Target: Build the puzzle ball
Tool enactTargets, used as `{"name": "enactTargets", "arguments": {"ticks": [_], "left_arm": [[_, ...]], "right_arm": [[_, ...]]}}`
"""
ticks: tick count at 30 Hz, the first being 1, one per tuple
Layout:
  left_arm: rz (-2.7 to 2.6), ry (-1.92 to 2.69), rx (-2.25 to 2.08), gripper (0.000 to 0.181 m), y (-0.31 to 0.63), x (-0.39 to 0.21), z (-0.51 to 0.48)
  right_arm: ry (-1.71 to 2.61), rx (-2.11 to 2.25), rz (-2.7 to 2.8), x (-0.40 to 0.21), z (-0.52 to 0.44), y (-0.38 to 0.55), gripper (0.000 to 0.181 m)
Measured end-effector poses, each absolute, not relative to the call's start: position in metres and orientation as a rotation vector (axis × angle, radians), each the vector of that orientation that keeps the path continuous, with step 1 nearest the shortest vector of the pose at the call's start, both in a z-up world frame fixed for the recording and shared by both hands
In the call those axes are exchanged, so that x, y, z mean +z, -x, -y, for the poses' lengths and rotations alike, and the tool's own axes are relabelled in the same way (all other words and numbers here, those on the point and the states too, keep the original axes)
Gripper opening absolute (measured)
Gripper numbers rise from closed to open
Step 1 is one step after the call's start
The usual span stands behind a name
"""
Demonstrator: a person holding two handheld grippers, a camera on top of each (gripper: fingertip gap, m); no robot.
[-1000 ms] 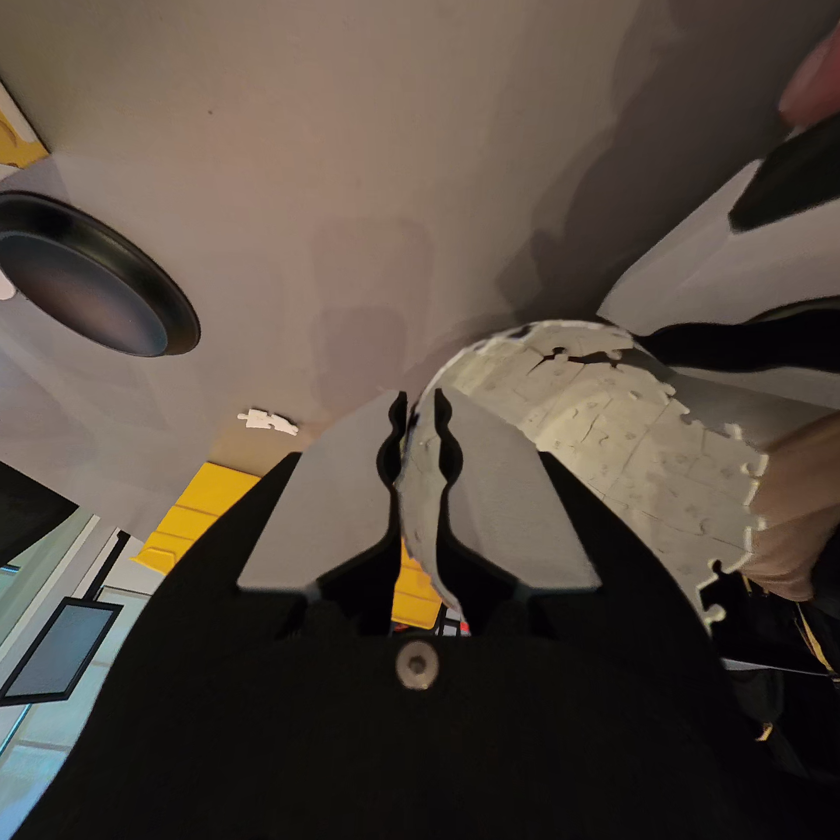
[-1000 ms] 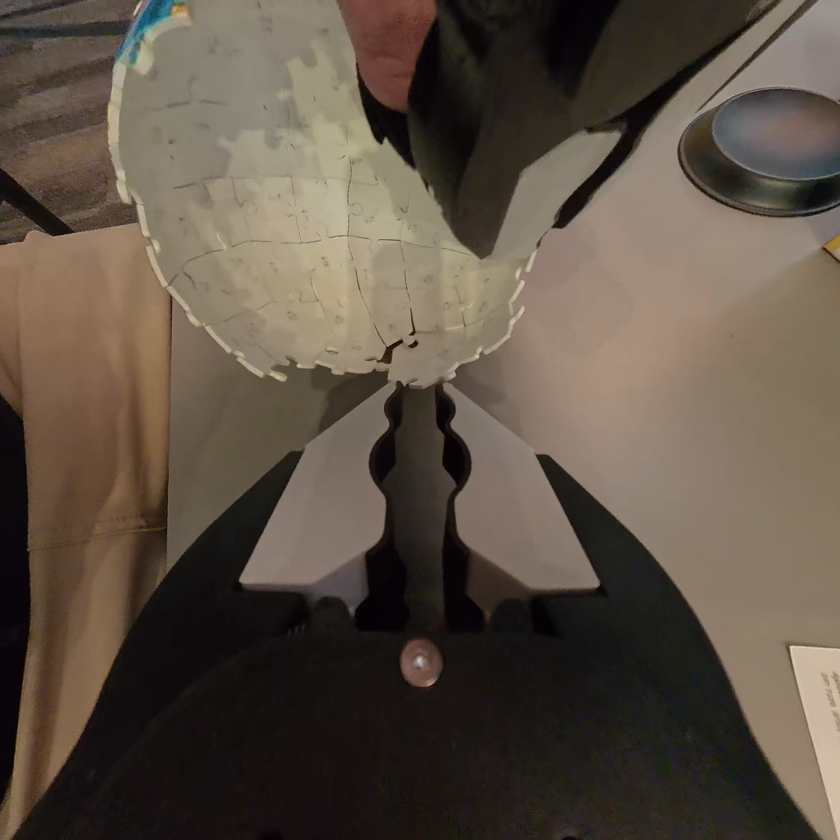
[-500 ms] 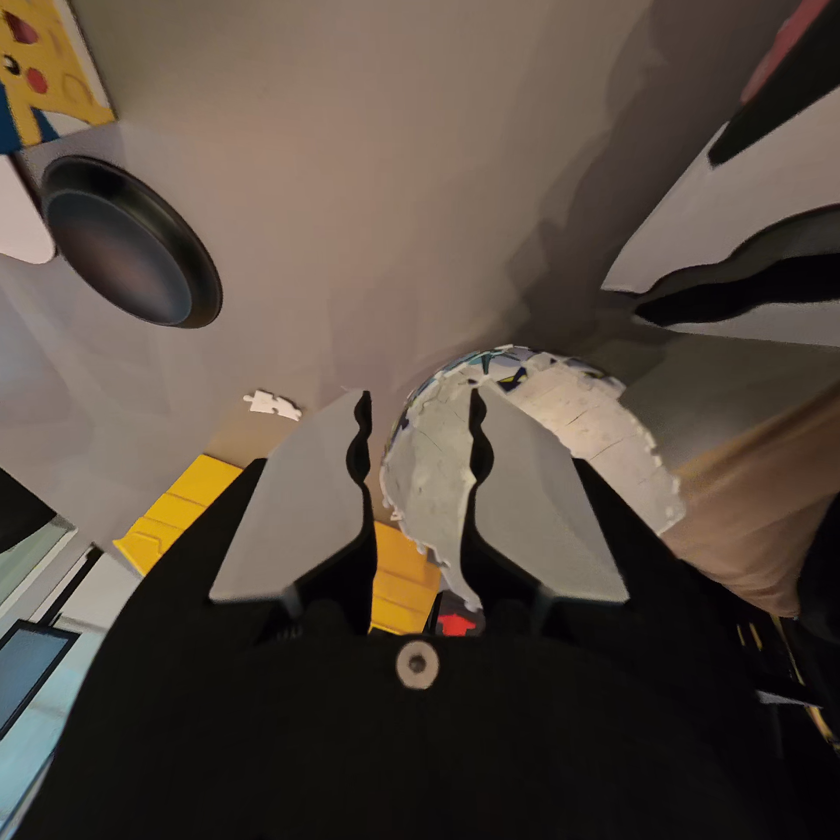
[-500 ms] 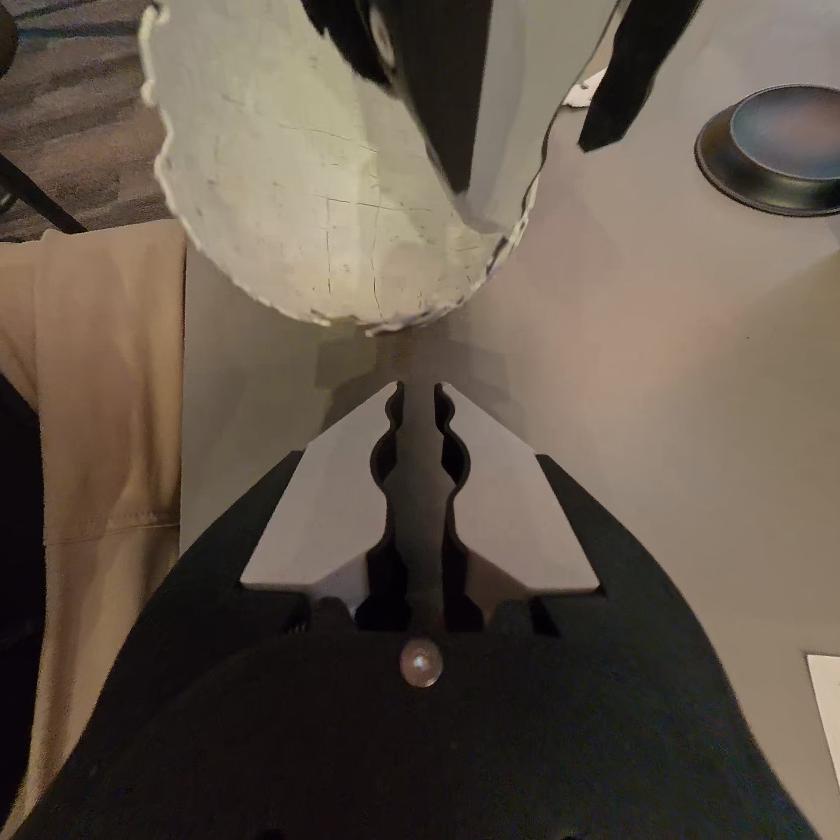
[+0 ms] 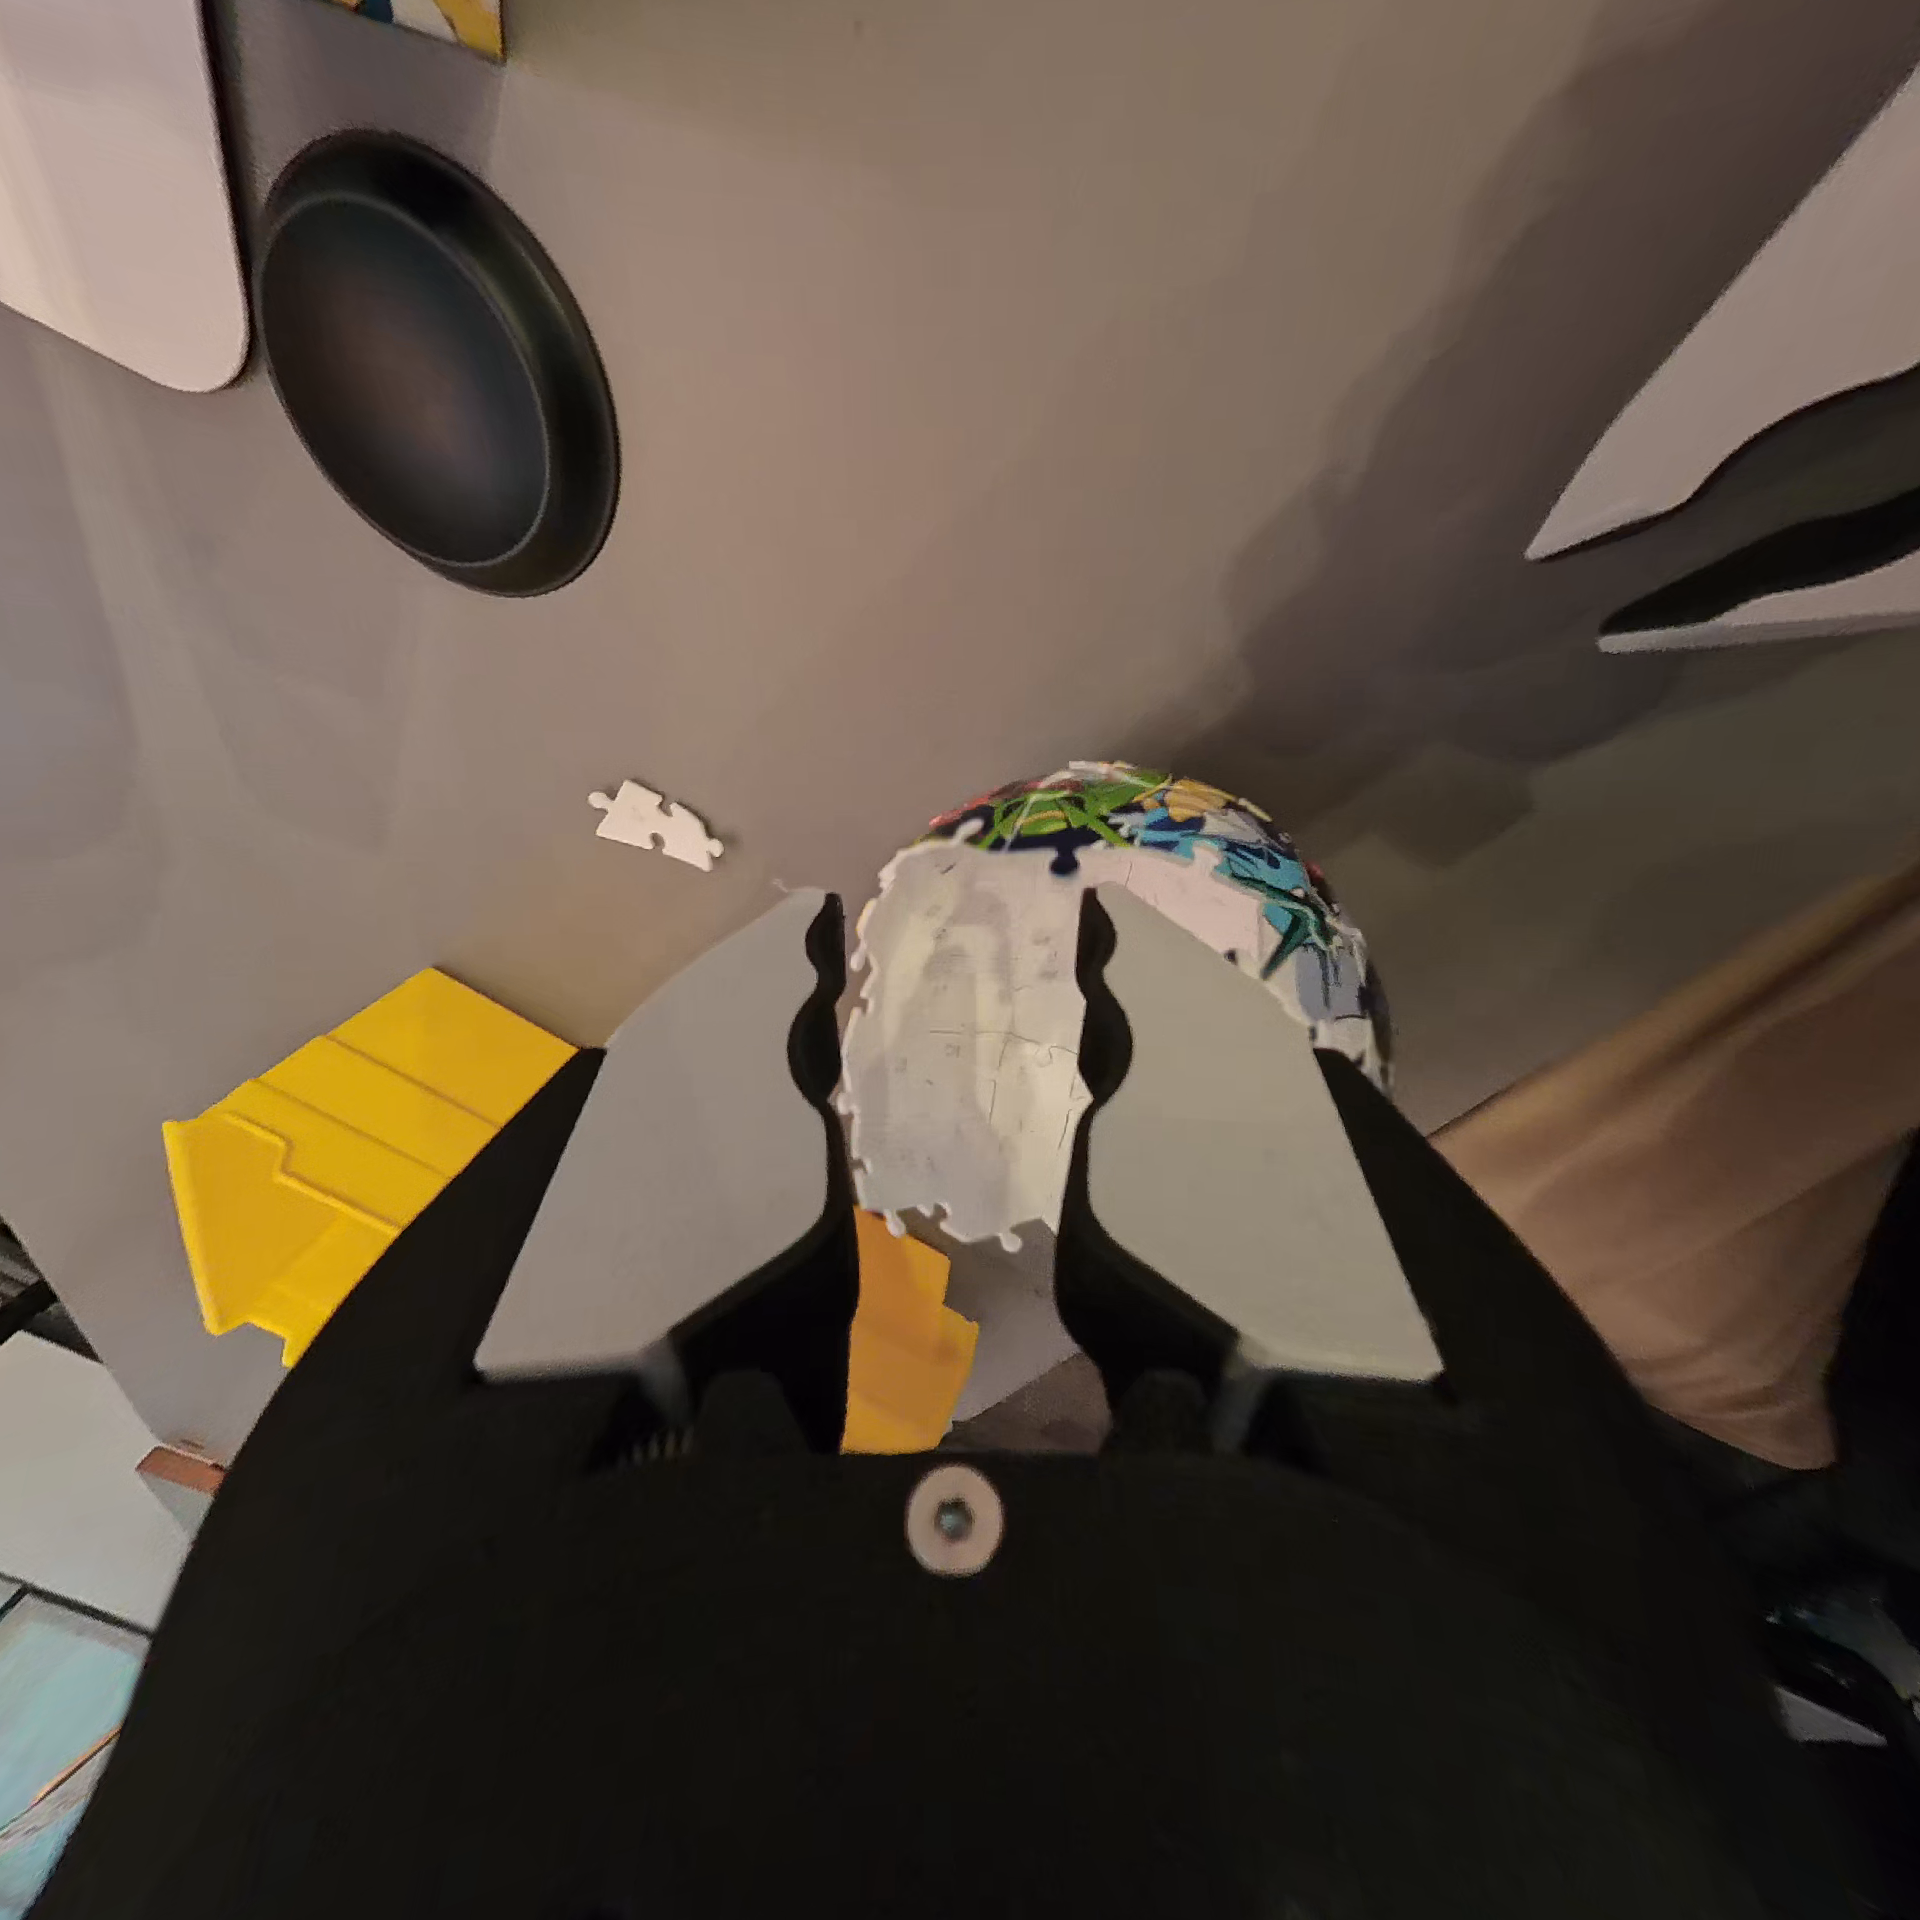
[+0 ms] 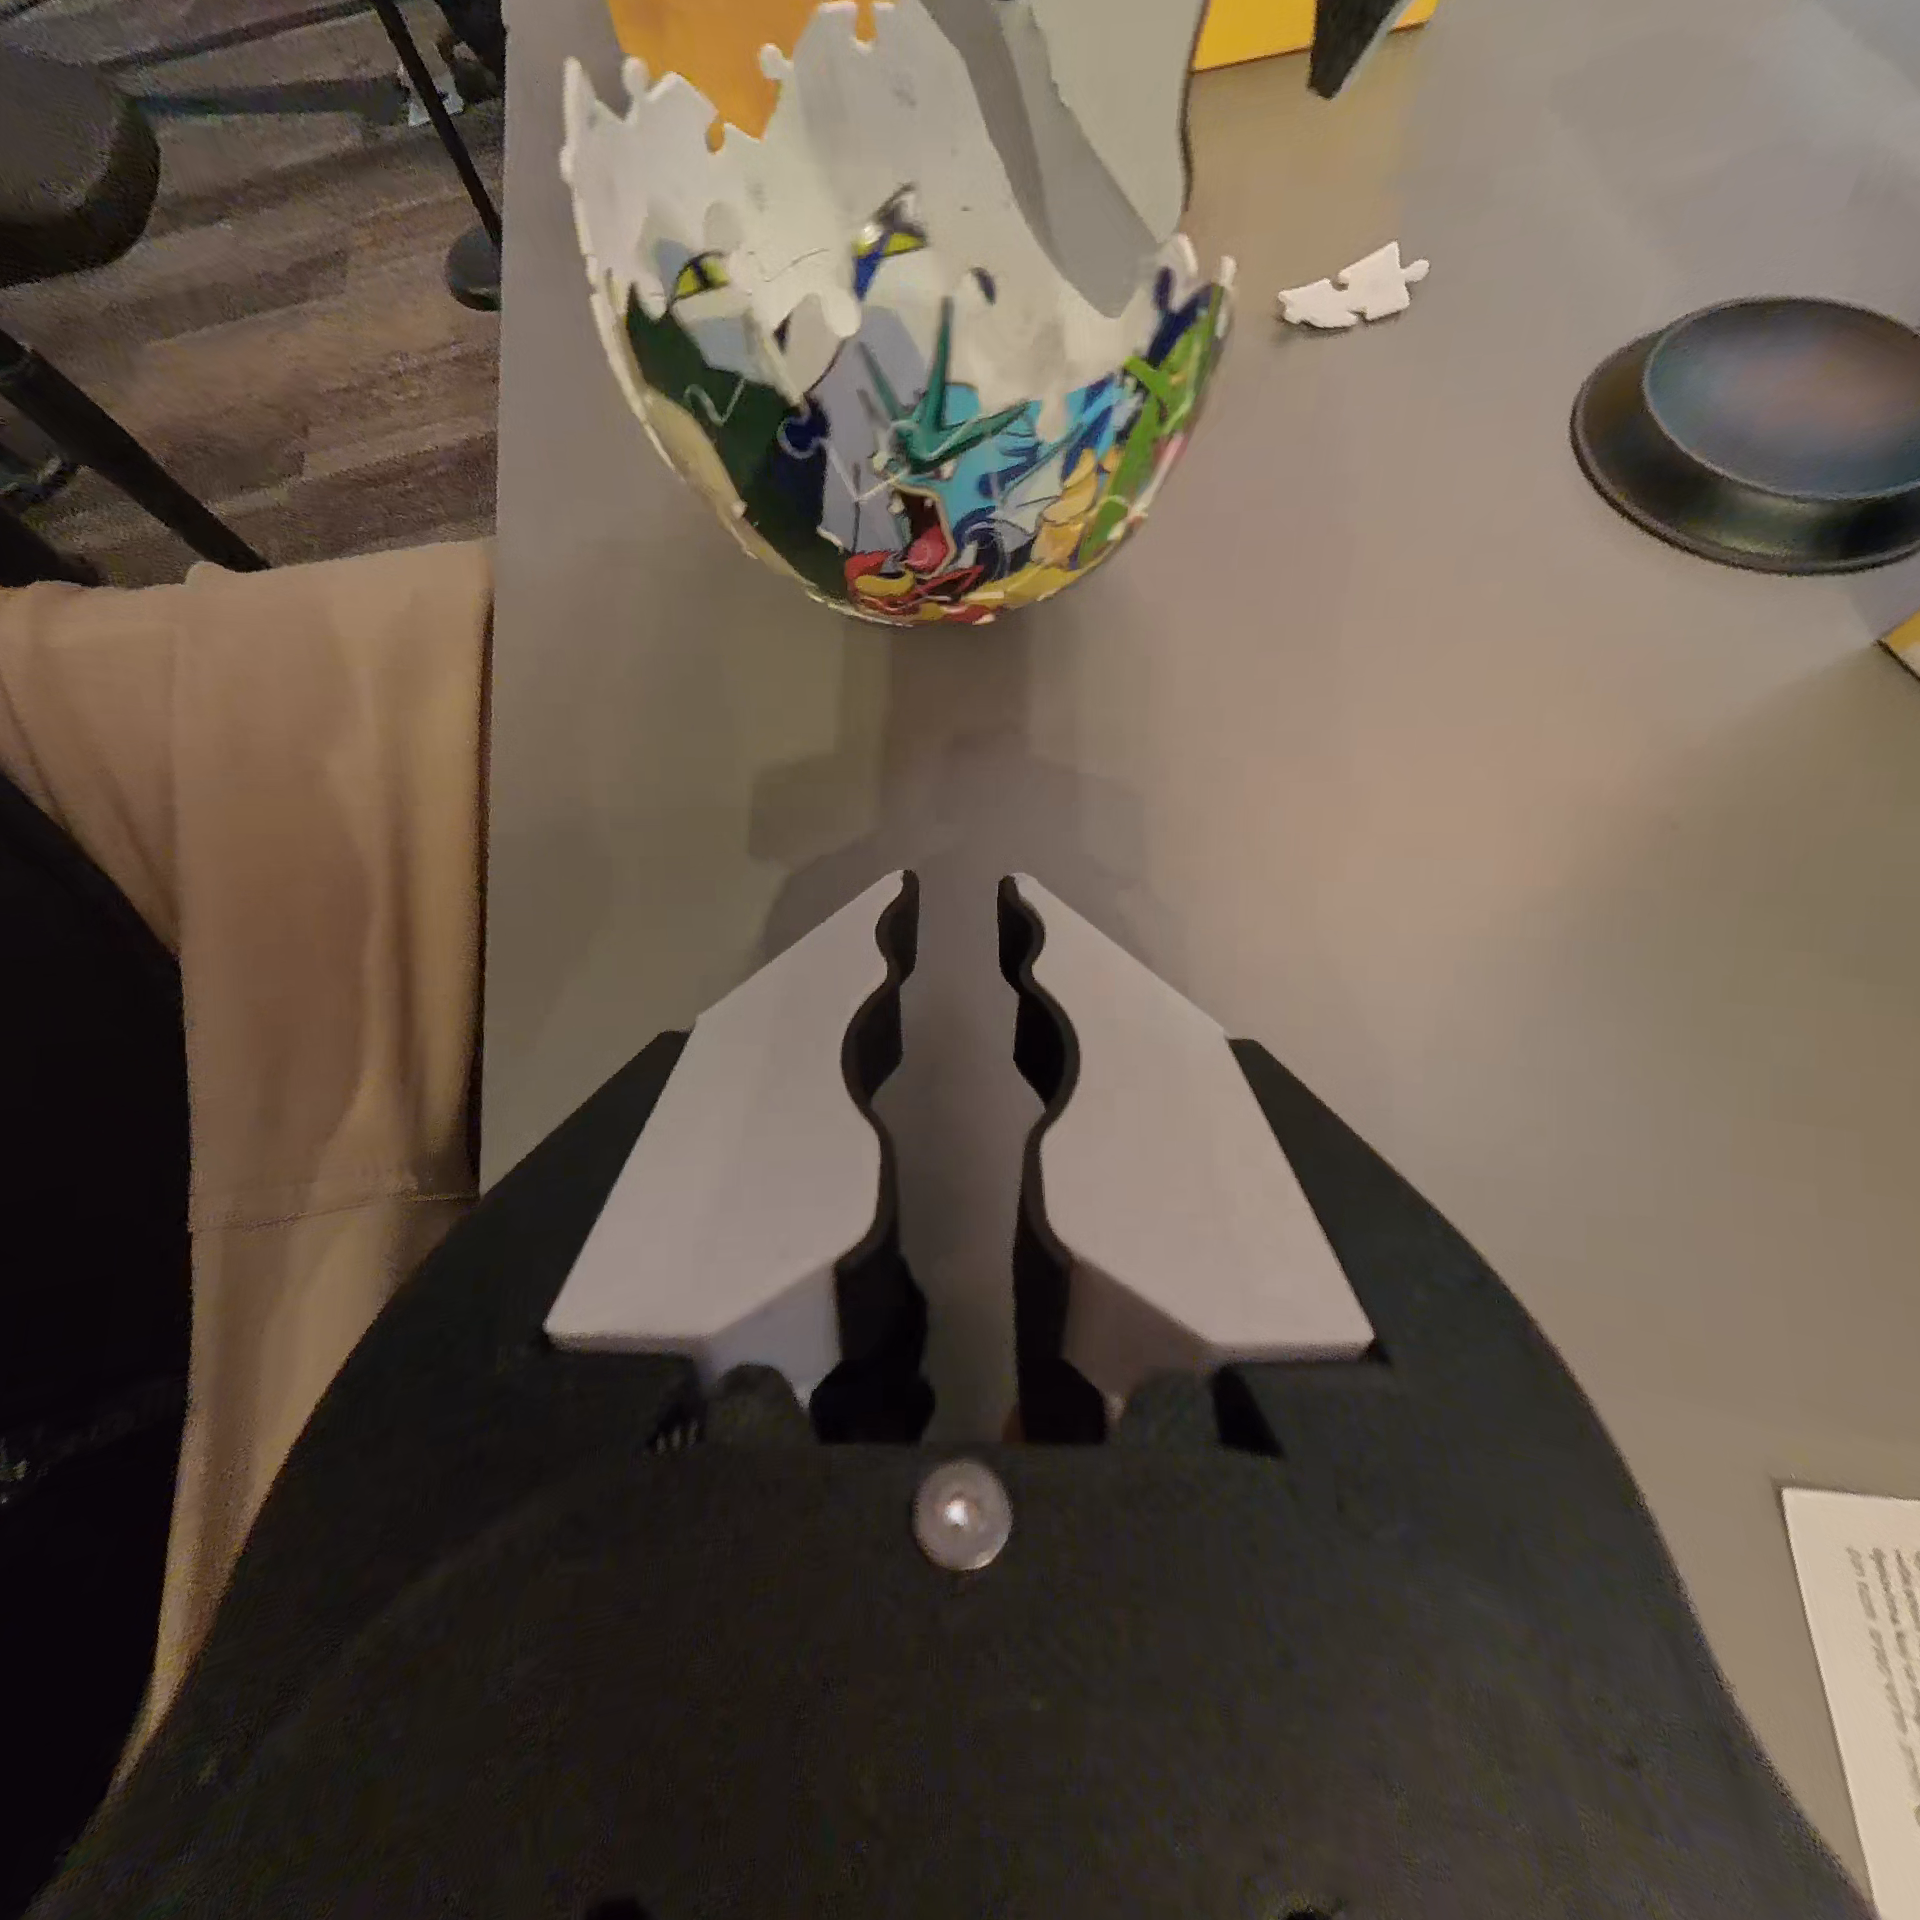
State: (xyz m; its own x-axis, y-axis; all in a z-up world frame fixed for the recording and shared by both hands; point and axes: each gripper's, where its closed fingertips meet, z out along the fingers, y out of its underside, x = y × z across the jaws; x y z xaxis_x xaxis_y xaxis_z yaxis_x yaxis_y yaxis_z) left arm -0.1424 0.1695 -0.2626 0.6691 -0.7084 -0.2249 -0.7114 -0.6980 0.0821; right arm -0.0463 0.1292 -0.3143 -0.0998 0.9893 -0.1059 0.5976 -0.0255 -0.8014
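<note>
Surface: grey matt tabletop [image 6: 1455, 831], with patterned carpet and chair legs past its left edge in the right wrist view; a person's tan sleeve lies along that edge

Task's thing: half-built puzzle ball [image 6: 904, 416], a curved shell printed with bright cartoon colours outside and plain white inside; its rounded bottom appears to rest on the table near the edge, its jagged rim of tabs turned upward

Left gripper [image 5: 956, 914]: grey fingers with black wavy pads spread apart; one side of the shell's wall stands between them, white inner face toward the camera; the pads seem clear of it, though contact on the right-hand pad cannot be ruled out

Right gripper [image 6: 956, 883]: fingers parted by a narrow gap with nothing in them; it hovers near the shell, not touching

Loose part: white interlocking puzzle piece [image 5: 657, 824], face down on the table just beside the shell

Other things: round black dish [image 5: 436, 358] farther off; yellow plastic tray [image 5: 343, 1153] at the far edge; white printed card [image 6: 1860, 1704]

Step in hand: judged as the shell set down and let go, between pieces

Next move: likely fetching the loose piece; it lies flat, so a fingertip must get under an edge; the shell needs steadying at its wall while the tabs are pressed home, gently, since the seams could pop
</note>
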Motion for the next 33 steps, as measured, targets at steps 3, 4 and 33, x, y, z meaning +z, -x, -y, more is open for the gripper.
{"name": "enactTargets", "arguments": {"ticks": [3,4,33], "left_arm": [[-1.192,2.847,0.296,0.043,0.142,-0.258,-0.165],[-1.178,2.846,0.295,0.042,0.146,-0.257,-0.164],[-0.674,2.752,-0.067,0.058,0.204,-0.301,-0.114]], "right_arm": [[1.639,0.993,1.757,-0.308,-0.123,0.054,0.015],[1.636,0.998,1.76,-0.306,-0.121,0.056,0.015],[1.779,1.127,1.687,-0.293,-0.123,0.074,0.019]]}}
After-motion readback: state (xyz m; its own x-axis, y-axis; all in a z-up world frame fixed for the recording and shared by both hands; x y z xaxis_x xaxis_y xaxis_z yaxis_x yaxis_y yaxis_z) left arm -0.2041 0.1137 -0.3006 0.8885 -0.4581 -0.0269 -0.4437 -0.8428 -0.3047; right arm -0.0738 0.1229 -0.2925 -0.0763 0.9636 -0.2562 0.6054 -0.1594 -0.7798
